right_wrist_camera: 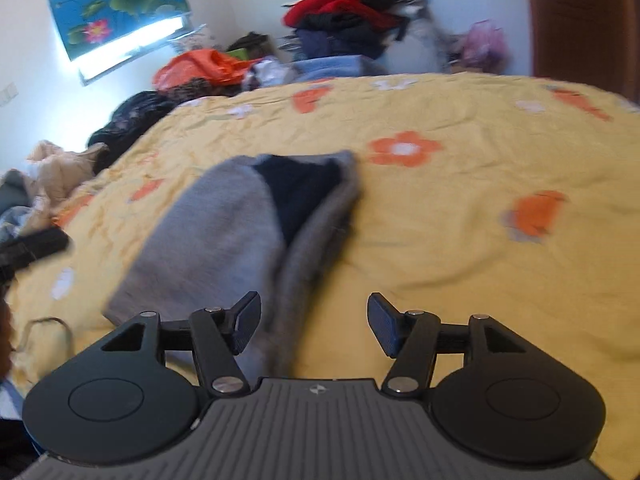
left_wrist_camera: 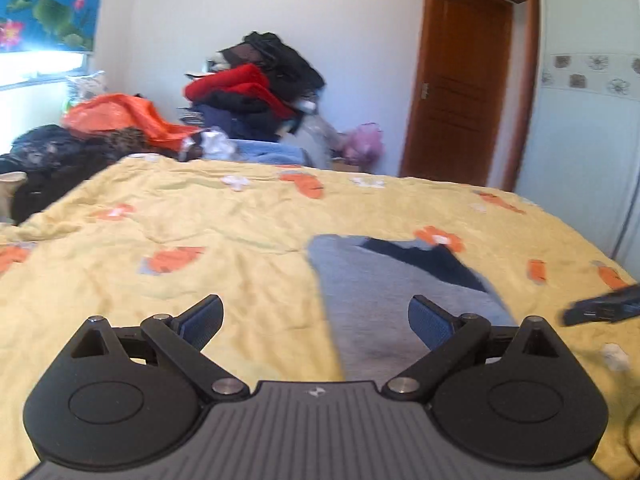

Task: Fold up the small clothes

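Observation:
A small grey garment (left_wrist_camera: pixel 376 292) with a dark navy patch lies flat on the yellow flowered bedspread (left_wrist_camera: pixel 208 224). It also shows in the right wrist view (right_wrist_camera: pixel 240 232), folded lengthwise with its right edge doubled over. My left gripper (left_wrist_camera: pixel 316 322) is open and empty above the garment's near left edge. My right gripper (right_wrist_camera: pixel 314 326) is open and empty above the garment's near right edge. The right gripper's tip shows at the right edge of the left wrist view (left_wrist_camera: pixel 604 306).
A pile of red, black and blue clothes (left_wrist_camera: pixel 248 92) and an orange bag (left_wrist_camera: pixel 120 118) stand beyond the bed's far edge. A brown door (left_wrist_camera: pixel 460 84) is at the far right. More clothes (right_wrist_camera: pixel 52 172) lie off the bed's left side.

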### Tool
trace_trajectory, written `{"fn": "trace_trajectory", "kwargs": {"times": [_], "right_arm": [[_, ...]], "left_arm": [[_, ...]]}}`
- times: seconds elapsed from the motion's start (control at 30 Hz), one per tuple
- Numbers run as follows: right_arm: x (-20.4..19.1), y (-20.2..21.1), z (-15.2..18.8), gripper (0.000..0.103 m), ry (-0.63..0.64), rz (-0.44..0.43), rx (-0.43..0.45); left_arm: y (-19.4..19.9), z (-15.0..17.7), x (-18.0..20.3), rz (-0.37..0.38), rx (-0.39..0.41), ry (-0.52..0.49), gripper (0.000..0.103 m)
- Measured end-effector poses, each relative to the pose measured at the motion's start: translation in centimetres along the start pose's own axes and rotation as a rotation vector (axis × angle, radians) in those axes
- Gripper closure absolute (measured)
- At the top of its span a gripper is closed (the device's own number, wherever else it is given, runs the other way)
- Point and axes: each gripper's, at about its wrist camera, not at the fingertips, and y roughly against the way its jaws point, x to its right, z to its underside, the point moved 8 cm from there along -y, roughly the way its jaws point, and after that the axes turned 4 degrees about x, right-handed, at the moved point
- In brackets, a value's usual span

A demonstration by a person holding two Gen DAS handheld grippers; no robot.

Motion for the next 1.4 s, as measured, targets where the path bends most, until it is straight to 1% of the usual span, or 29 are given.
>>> {"fn": "trace_trajectory", "kwargs": {"times": [0.07,0.13,0.17,0.23,0.27,0.3,0.37,0.47,0.5,0.53,0.57,0.63,0.7,0.73,0.77,0.87,0.9,0.93,1.0,1.13,1.23,1.3,1.4], "right_arm": [[1.4,2.1,0.5,0.036,0.031,0.078,0.017],[1.8,3.7,1.2,0.030,0.056,0.123,0.034],[1.5,4.2,1.5,0.025,0.059,0.123,0.040],[0.2,4.7,2.4,0.019,0.060,0.095,0.060],[-0.7,4.7,2.8,0.018,0.060,0.082,0.063],[-1.6,4.5,3.1,0.018,0.062,0.080,0.058],[-3.2,4.3,3.6,0.017,0.064,0.084,0.058],[-5.4,4.1,3.6,0.011,0.040,0.046,0.070],[-5.9,4.0,3.3,0.008,0.020,0.037,0.085],[-6.1,3.7,3.1,0.007,0.009,0.038,0.095],[-6.2,3.3,2.8,0.007,0.005,0.054,0.100],[-5.9,2.3,2.5,0.006,-0.016,0.110,0.101],[-5.6,1.3,2.6,0.006,-0.028,0.132,0.095],[-5.6,0.8,2.8,0.006,-0.025,0.150,0.089],[-5.6,0.4,3.3,0.006,-0.006,0.179,0.069],[-5.8,0.1,5.1,0.005,0.070,0.248,0.034],[-5.9,0.2,5.7,0.004,0.084,0.252,0.032],[-5.9,0.4,6.1,0.001,0.088,0.254,0.039],[-5.7,0.8,6.7,0.001,0.063,0.268,0.055],[-5.7,0.5,7.5,0.001,0.021,0.292,0.034],[-6.2,-0.7,8.0,0.001,0.058,0.334,-0.008],[-6.8,-1.4,8.4,0.001,0.089,0.336,-0.026],[-6.8,-2.3,9.0,0.001,0.075,0.357,-0.056]], "left_arm": [[0.1,-0.3,-0.7,-0.045,-0.009,-0.034,0.003],[1.1,0.0,0.0,-0.052,-0.001,-0.041,0.003],[1.2,0.1,0.6,-0.044,0.007,-0.030,0.003],[0.8,0.5,1.9,-0.020,0.025,0.001,0.003],[0.8,0.6,2.7,-0.015,0.028,0.010,0.003],[1.7,0.8,3.4,-0.004,0.032,0.023,0.003],[2.3,0.7,4.9,0.026,0.050,0.047,0.003],[3.0,0.2,5.6,0.064,0.062,0.071,0.003],[2.8,0.2,5.5,0.062,0.053,0.071,0.003],[2.5,0.2,5.2,0.043,0.039,0.060,0.003],[1.9,0.2,4.7,0.006,0.020,0.053,0.003],[0.7,0.0,3.8,-0.048,-0.012,0.090,0.003],[0.3,0.3,3.4,-0.084,-0.016,0.133,0.003],[0.3,0.6,3.4,-0.113,-0.022,0.137,0.003],[0.5,1.0,3.6,-0.124,-0.025,0.139,0.003],[1.3,2.2,4.6,-0.116,-0.028,0.141,0.003],[1.6,2.7,4.9,-0.116,-0.026,0.136,0.003],[1.8,3.3,5.2,-0.123,-0.028,0.128,0.003],[1.9,4.7,5.5,-0.137,-0.064,0.115,0.003],[1.7,7.0,6.0,-0.127,-0.132,0.118,0.003],[1.4,8.0,6.4,-0.124,-0.164,0.090,0.003],[1.0,8.5,6.2,-0.136,-0.192,0.071,0.003],[0.1,9.0,5.7,-0.153,-0.233,0.072,0.003]]}}
